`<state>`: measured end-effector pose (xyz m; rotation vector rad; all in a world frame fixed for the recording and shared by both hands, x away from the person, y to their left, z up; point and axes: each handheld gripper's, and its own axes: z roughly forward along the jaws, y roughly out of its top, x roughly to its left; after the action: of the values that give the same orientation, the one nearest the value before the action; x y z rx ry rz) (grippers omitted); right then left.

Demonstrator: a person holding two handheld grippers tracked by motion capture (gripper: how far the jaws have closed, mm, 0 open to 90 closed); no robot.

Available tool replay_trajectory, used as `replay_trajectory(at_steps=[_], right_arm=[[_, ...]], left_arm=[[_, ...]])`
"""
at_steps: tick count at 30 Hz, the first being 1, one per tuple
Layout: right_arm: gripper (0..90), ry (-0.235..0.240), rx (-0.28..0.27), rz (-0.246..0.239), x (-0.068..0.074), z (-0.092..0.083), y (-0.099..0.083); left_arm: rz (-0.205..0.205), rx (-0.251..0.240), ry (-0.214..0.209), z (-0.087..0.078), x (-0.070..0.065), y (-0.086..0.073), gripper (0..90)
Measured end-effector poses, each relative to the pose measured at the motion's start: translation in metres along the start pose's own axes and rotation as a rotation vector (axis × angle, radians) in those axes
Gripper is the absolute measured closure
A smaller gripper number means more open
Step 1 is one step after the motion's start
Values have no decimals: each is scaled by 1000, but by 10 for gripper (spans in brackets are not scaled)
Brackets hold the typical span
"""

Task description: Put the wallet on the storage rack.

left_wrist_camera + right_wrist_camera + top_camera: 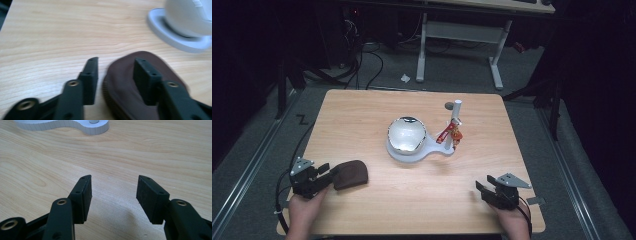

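Black fingers (91, 80) of the left gripper (323, 176) straddle the near edge of a brown pouch (350, 173) at seven o'clock on the table (362, 110), half closed, grip uncertain through blur. Lifting looks not yet begun. Right gripper (482, 188), at five o'clock, hangs apart, empty. White stand (408, 150) is cut off in both gripper views.

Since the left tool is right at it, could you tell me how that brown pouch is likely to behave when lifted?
The brown pouch looks soft and rounded, so it would probably sag or fold instead of staying stiff. Its ribbed edge and matte surface suggest it won't slip easily. Lying flat on the table, it seems unlikely to roll. The left tool straddles its edge, one jaw over it.
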<state>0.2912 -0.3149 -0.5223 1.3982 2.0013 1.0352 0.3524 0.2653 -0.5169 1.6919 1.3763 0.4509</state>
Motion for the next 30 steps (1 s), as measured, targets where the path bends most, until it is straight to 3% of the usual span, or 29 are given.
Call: replay_trajectory(at_steps=[2,3,5,9,12,22,27,30], right_arm=[[469,4,6,3,0,0,-1],[482,9,11,2,1,0,-1],[483,19,17,-5,2,-1,0],[478,18,17,-10,3,-1,-1],[479,15,18,-20,4,-1,-1],[482,13,8,-15,2,-4,-1],[484,18,3,-6,2,-5,0],[484,17,3,-10,1,-5,0]], left_arm=[[1,6,-3,4,3,-5,707],[10,-3,-3,4,3,-8,730],[-13,-9,-22,3,6,-9,747],[-29,-3,-34,4,9,-10,677],[-30,22,-92,4,7,-10,523],[15,51,-138,0,-10,-18,520],[-48,56,-182,1,-7,-22,535],[-82,50,-219,1,-5,-25,615]])
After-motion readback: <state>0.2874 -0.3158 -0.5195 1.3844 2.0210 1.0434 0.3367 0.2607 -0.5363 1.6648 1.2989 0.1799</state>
